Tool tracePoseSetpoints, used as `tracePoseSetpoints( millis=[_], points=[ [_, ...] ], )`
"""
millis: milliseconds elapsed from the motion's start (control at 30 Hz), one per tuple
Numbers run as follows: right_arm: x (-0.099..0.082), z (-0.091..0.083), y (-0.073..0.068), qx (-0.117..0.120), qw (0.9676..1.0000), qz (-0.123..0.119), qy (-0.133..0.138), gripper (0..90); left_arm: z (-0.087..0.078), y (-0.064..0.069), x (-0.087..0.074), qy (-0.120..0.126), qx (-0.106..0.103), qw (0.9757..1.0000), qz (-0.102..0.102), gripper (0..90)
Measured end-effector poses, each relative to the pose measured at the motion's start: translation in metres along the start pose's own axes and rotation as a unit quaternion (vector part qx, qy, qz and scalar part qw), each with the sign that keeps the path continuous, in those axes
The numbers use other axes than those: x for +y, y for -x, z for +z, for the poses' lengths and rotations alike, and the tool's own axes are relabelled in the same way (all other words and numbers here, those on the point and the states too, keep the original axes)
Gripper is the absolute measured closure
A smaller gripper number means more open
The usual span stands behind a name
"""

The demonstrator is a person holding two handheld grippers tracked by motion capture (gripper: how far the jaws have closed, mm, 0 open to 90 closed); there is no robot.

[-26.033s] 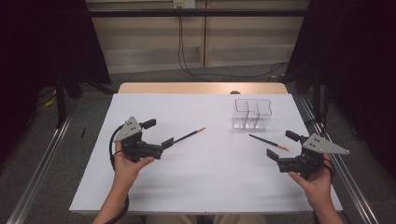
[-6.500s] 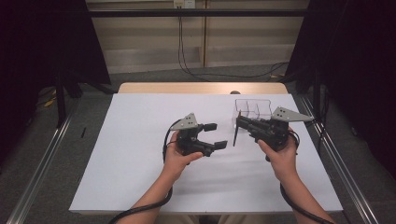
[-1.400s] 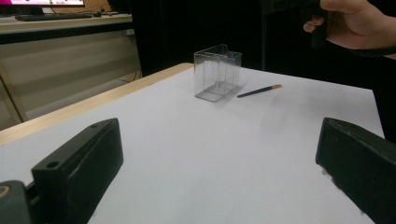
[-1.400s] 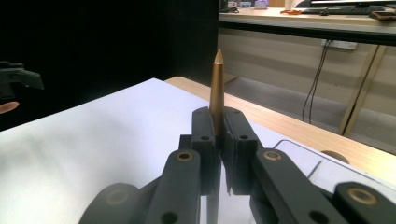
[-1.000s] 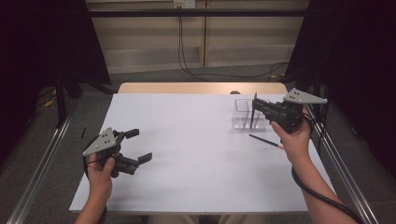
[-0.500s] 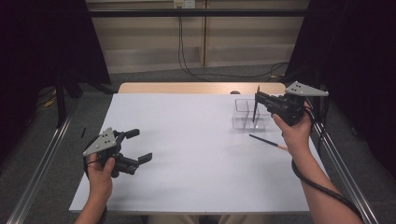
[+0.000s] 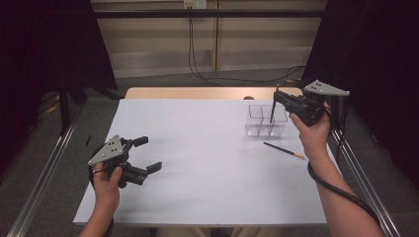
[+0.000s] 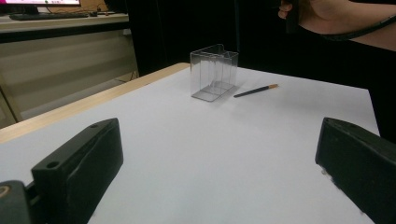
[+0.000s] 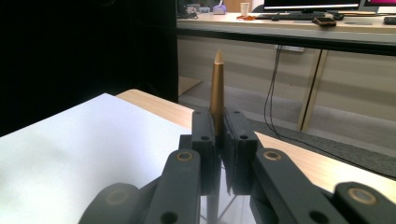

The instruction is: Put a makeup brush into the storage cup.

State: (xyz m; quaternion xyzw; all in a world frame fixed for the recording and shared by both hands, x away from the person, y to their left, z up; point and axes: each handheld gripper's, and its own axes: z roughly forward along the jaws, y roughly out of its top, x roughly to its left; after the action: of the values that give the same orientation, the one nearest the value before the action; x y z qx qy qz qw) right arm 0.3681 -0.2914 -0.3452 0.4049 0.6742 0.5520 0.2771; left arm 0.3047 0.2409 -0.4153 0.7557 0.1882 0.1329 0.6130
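My right gripper point(image 7: 279, 100) is closed tight on a thin dark pencil point(image 7: 272, 111), which stands almost upright with its lower end above the clear plastic box point(image 7: 264, 121). I cannot tell if it is inside a compartment. A second pencil point(image 7: 284, 150) lies flat on the white table point(image 7: 212, 163), just beside the box. My left gripper point(image 7: 148, 154) has wide open jaws and holds nothing.

Both grippers are black with 2 blocky jaws: the left gripper point(image 7: 144, 154) and the right gripper point(image 7: 279, 98) each carry a grey 3-cornered plate on top. Round screw holes dot the linkages. A black cable trails along each bare forearm.
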Motion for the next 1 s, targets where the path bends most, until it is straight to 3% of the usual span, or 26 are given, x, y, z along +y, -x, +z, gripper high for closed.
tracePoseSetpoints(
  millis=[333,1000],
  points=[
    [0.007,0.003,0.009,-0.014,0.9999,-0.001,0.002,83.8,0.001,0.0,0.0,0.0,0.0,1.0,0.001,0.9],
    [0.006,0.007,0.032,-0.054,0.9983,0.019,0.009,83.8,0.0,-0.001,0.0,-0.001,0.001,1.0,0.002,0.9]
  ],
)
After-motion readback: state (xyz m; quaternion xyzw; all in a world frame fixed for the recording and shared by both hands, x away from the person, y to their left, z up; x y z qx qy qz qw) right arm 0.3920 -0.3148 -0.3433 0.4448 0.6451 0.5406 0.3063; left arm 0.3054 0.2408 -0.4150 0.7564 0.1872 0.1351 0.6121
